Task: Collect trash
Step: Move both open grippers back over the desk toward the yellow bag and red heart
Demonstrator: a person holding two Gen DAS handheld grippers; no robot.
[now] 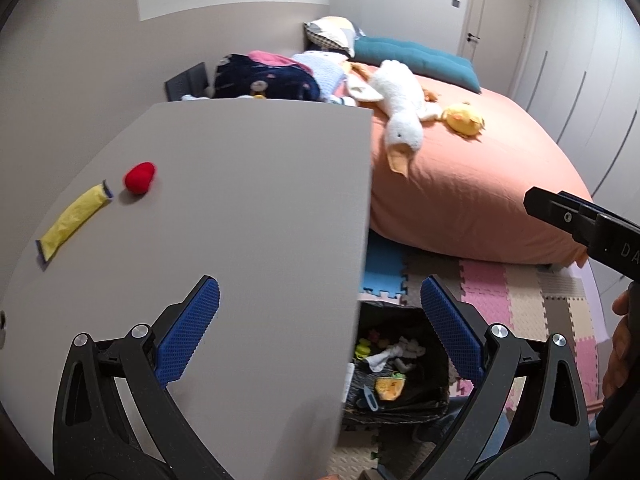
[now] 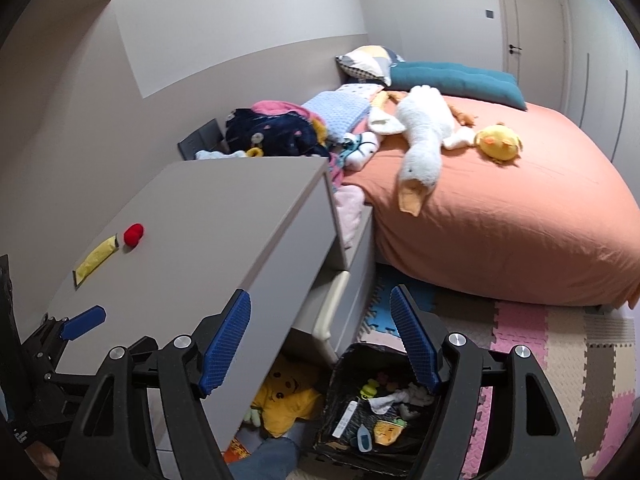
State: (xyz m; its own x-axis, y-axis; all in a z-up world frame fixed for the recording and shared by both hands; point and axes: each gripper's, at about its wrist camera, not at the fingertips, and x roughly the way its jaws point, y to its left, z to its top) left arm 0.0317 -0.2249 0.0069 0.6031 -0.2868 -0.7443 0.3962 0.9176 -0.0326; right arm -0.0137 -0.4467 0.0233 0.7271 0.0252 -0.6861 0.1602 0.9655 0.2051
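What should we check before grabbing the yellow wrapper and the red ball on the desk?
1. Left gripper open with nothing in it: ok.
2. Right gripper open with nothing in it: ok.
3. Yellow wrapper lies flat on the desk top, nothing on it: ok.
4. Red ball sits just beside the wrapper's end, apart from it: ok.
5. Trash bin stands on the floor next to the desk, top open: ok.
6. Room left in the bin: cannot tell, there is already trash inside.
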